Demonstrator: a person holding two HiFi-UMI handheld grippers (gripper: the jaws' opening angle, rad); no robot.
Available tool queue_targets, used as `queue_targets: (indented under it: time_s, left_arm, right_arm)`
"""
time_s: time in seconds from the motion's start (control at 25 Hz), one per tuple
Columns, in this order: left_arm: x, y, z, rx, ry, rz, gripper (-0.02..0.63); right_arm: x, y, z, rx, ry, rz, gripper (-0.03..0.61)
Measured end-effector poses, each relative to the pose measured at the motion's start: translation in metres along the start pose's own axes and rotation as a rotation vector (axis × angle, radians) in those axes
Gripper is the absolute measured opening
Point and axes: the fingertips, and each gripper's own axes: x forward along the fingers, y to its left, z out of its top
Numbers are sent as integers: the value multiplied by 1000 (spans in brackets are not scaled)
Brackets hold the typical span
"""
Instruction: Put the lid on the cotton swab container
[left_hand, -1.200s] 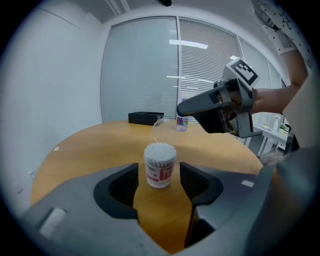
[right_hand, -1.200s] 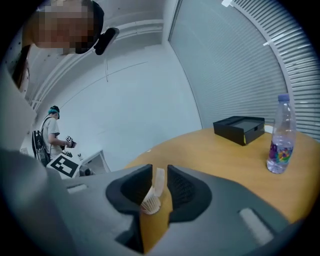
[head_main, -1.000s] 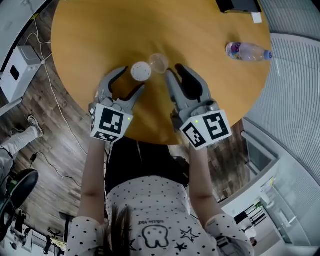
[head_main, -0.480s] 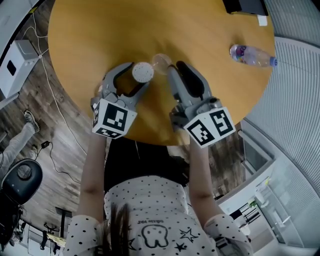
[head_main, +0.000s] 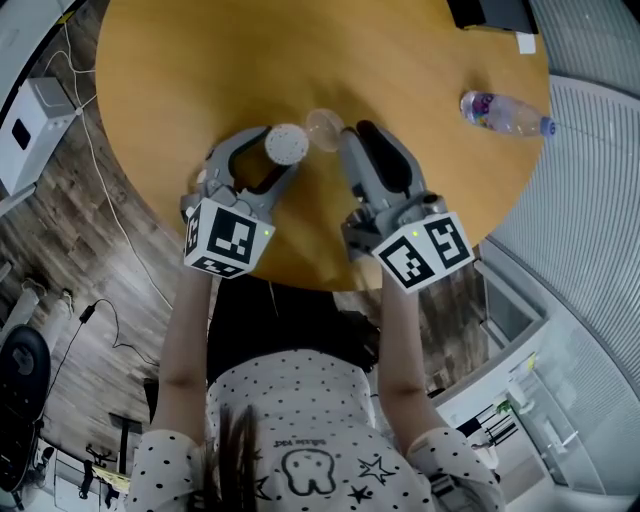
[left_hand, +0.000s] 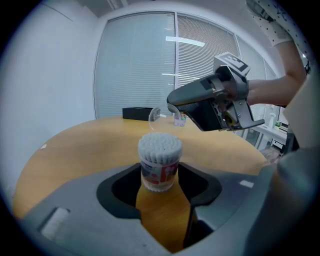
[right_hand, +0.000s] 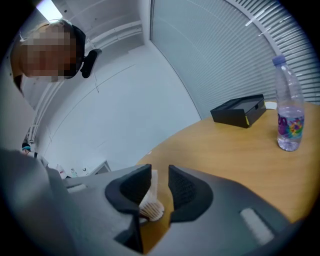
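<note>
The cotton swab container (head_main: 285, 145) stands upright on the round wooden table (head_main: 400, 60), lidless and packed with white swabs (left_hand: 160, 147). My left gripper (head_main: 268, 152) has it between its fingertips. Those jaws have just been closing, but they still stand wide and I see no pad pressing on it. The clear round lid (head_main: 325, 128) sits at the tip of my right gripper (head_main: 342, 140), whose jaws are narrowly shut on its rim. In the left gripper view the lid (left_hand: 155, 115) hangs beyond and above the container. The right gripper view shows the swab tips (right_hand: 151, 211) past its jaws.
A clear water bottle (head_main: 500, 110) lies at the table's far right, and a black box (head_main: 490, 10) sits at the far edge. The table's near edge runs just under both grippers. A person's legs and cables are on the floor at left.
My left gripper has edged forward, so the container now sits between its fingertips rather than just ahead of them. The right gripper, holding the lid, has rolled slightly.
</note>
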Motion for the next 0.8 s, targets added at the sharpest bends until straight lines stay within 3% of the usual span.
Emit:
queue_targets:
  time_s: [0.8]
  left_arm:
    - [1,-1,-1,15,-3,5,242]
  right_arm:
    - [1,40,-12,-79,56,95,94]
